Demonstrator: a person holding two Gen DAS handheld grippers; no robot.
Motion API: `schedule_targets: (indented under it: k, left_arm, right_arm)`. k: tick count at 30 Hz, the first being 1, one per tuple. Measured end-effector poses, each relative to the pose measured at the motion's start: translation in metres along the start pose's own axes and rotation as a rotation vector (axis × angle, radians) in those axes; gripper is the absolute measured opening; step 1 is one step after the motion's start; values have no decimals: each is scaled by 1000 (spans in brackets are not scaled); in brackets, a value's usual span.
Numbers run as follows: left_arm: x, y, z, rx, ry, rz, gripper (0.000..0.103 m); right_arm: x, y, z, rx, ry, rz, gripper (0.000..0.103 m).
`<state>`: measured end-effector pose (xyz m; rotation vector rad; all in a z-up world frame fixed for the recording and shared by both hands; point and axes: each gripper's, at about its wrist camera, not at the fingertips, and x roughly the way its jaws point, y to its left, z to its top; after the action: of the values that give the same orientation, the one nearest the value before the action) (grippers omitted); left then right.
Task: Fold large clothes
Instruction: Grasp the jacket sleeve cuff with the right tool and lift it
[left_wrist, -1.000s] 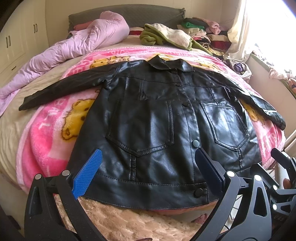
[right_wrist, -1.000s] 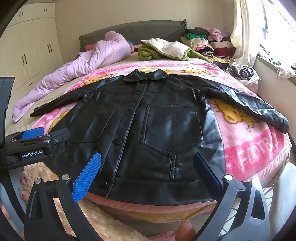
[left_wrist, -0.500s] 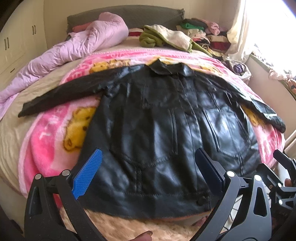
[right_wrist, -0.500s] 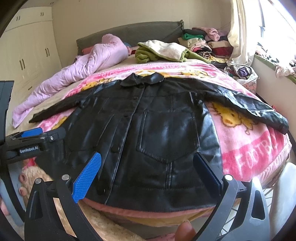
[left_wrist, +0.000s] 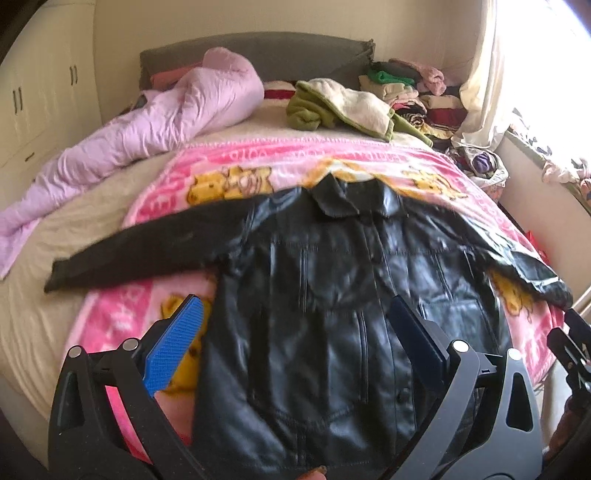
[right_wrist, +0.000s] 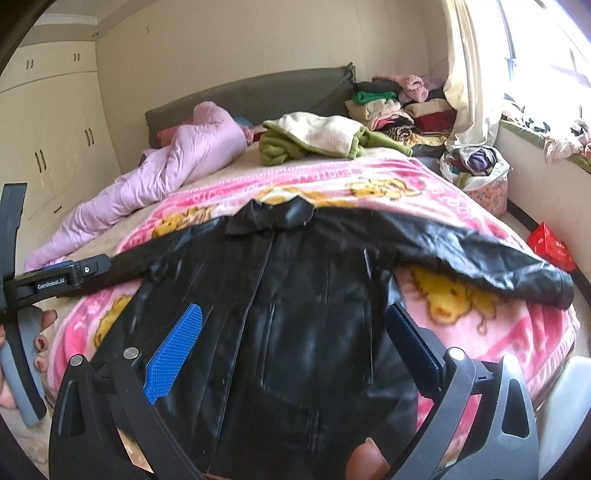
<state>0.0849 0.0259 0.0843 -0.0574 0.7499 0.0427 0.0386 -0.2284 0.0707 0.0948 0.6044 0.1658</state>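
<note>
A black leather jacket (left_wrist: 332, 295) (right_wrist: 303, 314) lies front up on a pink cartoon blanket (left_wrist: 258, 166) (right_wrist: 461, 325), collar toward the headboard, both sleeves spread sideways. My left gripper (left_wrist: 295, 343) hangs open over the jacket's lower left half, nothing between its blue pads. My right gripper (right_wrist: 291, 343) is also open, above the lower right half with the chest pocket. The left gripper's body (right_wrist: 55, 282) and the hand holding it appear at the left edge of the right wrist view. The jacket's hem is hidden below both grippers.
A crumpled lilac duvet (left_wrist: 147, 129) lies along the bed's left side. A green and cream garment (left_wrist: 340, 107) and a pile of folded clothes (left_wrist: 406, 85) sit near the headboard. A laundry bag (right_wrist: 476, 166) and a red object (right_wrist: 550, 245) are on the floor at right.
Both grippers have moved forward and up over the jacket, so the hem has dropped out of sight and the collar sits lower in view. Both stay open.
</note>
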Motion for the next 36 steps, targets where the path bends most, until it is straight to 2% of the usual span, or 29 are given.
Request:
schedule_targets:
  k: [6, 10, 15, 21, 29, 36]
  left_arm:
    - [-11, -4, 43, 23, -46, -5, 94]
    - [-13, -5, 72, -1, -69, -28, 94]
    - [6, -13, 103, -16, -42, -70, 94]
    - [25, -34, 128, 13, -41, -75, 94]
    - [55, -60, 147, 28, -46, -83, 94]
    - [99, -93, 135, 60, -19, -99, 94]
  right_arm:
    - [-3, -12, 36, 33, -58, 1, 99]
    - [-8, -20, 63, 57, -95, 5, 99]
    - [-11, -38, 93, 98, -161, -6, 99]
    - [-10, -75, 118, 180, -210, -61, 99]
    - [-4, -148, 123, 337, -225, -170, 99]
    - [9, -215, 101, 471, -202, -278, 99]
